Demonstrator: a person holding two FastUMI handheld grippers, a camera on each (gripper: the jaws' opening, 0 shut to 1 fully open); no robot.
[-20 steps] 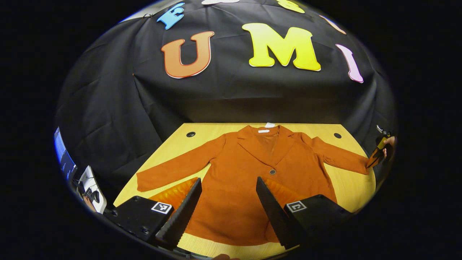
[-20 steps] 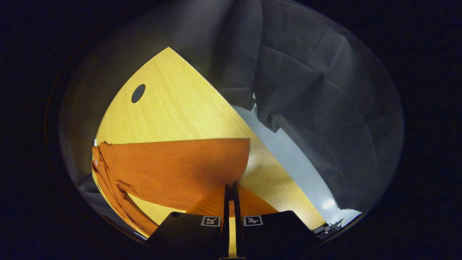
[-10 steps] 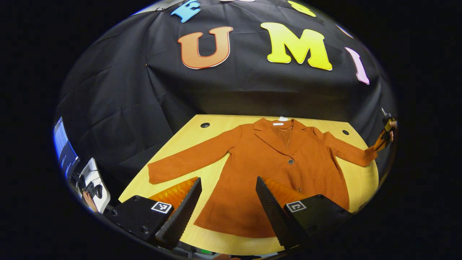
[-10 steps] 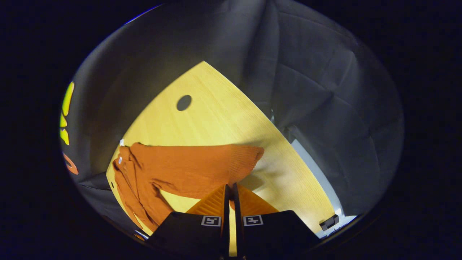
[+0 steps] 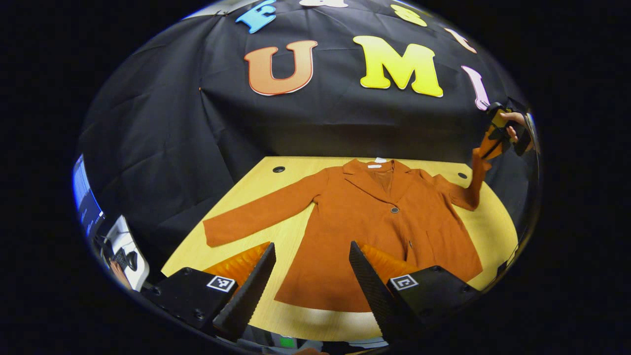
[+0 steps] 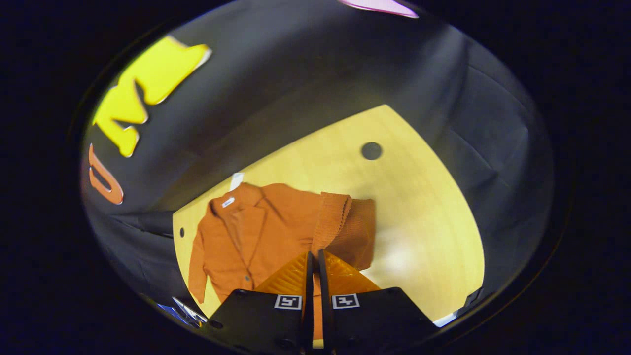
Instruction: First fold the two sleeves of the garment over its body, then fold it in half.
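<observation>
The rust-orange garment [image 5: 374, 231] lies front-up on the tabletop [image 5: 236, 207], collar toward 12 o'clock, its left sleeve [image 5: 261, 214] flat out toward 9 o'clock. The right sleeve [image 5: 474, 182] is raised at the cuff by the right gripper [image 6: 314, 256], fingers pinched on it, so I judge the sleeve fold is under way, needing a carry toward 9 o'clock across the body. The left gripper [image 5: 310, 261] hovers with fingers spread and empty; the small white collar label [image 5: 373, 166] is too small to read.

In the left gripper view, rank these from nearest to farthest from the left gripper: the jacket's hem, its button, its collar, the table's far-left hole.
1. Jacket hem, just ahead of the left gripper, between its open jaws.
2. Button, mid-body, to the right.
3. Collar and the far-left hole, both by the table's far edge: too close to call.
</observation>
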